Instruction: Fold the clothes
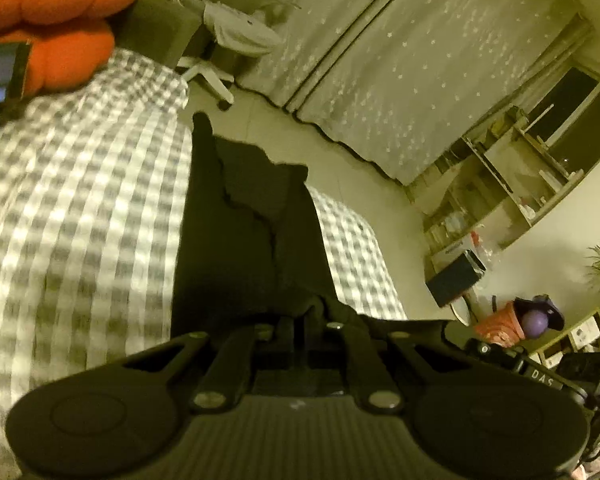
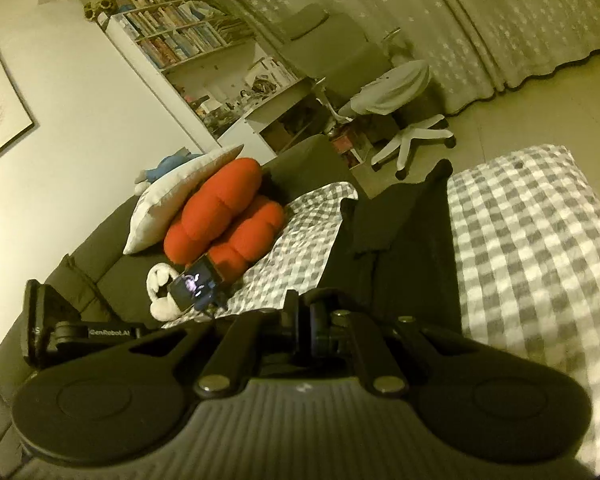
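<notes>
over the checked bedspread (image 1: pixel 80 208) a dark garment (image 1: pixel 252 220) hangs stretched away from both cameras, lifted by its near edge. the left hand-held gripper (image 1: pixel 300 320) has its jaws drawn together, clamped on a bunched fold of the dark cloth, and the right hand-held gripper (image 2: pixel 304 312) is likewise pinched tight on the cloth at its own tip. in the right wrist view the garment (image 2: pixel 396 240) runs up from the tip to a pointed corner near the far edge of the bed, with a flap doubled over on its left side; most of it seems to rest on or just above the gingham (image 2: pixel 532 248). beside it lie an orange cushion (image 2: pixel 224 216), a white pillow (image 2: pixel 180 196) and a phone (image 2: pixel 192 284) with a lit screen. as a judgement, the fold is only at an early or middle stage: one edge is gathered and raised, likely to be carried over the rest, but no neat flat stack shows yet. laying it down and smoothing remain. the pictures are blurred, so what kind of garment it is stays unclear.
</notes>
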Tool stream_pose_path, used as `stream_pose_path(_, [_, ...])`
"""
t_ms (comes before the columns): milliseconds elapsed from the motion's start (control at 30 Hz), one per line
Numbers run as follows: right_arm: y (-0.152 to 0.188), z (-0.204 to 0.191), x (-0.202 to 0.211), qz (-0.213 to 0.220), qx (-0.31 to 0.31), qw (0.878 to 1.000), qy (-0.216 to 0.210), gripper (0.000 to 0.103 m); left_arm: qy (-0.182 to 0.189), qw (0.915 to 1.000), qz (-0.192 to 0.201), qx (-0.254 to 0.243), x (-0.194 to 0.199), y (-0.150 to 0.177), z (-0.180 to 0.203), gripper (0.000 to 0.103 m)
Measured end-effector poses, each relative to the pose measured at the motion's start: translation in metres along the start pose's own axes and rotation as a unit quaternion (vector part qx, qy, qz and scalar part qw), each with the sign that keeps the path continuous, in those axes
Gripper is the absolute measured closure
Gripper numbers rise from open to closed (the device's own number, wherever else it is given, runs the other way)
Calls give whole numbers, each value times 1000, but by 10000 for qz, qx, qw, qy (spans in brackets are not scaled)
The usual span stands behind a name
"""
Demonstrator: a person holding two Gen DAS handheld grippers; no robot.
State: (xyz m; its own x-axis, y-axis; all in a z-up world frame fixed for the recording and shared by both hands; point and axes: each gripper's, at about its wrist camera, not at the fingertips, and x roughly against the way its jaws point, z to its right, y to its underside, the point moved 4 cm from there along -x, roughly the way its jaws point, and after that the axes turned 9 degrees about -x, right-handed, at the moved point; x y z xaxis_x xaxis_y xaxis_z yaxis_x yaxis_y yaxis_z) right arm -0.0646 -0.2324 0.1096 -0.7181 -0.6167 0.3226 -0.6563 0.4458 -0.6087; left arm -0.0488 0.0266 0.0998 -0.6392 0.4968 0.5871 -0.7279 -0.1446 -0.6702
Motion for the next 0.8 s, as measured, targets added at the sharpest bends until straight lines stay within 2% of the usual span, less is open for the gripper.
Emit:
stream_pose_path(100, [-13,4,-5,57,-10,10000,-16,96,49,9999,146,-6,-6,-15,1,99])
stream_pose_path(300, [-46,9,-29,29,-189,9998,-58,96,-126,9999,97,19,-22,-48,-4,100])
stream_pose_path(433, [-70,13,-52,-69,-183,9998,64,96,-235,9997,62,89,-39,-75,-9,99])
stream_pose_path(667, [-114,28,-105,-122,-201,9992,308,95,-512,9987,60,38,-90,-137,-22,99])
stream_pose_path(800, [-131,45,-143,-189,-179,9981,561,96,-628,9978,-21,217,-133,-164,-44,99])
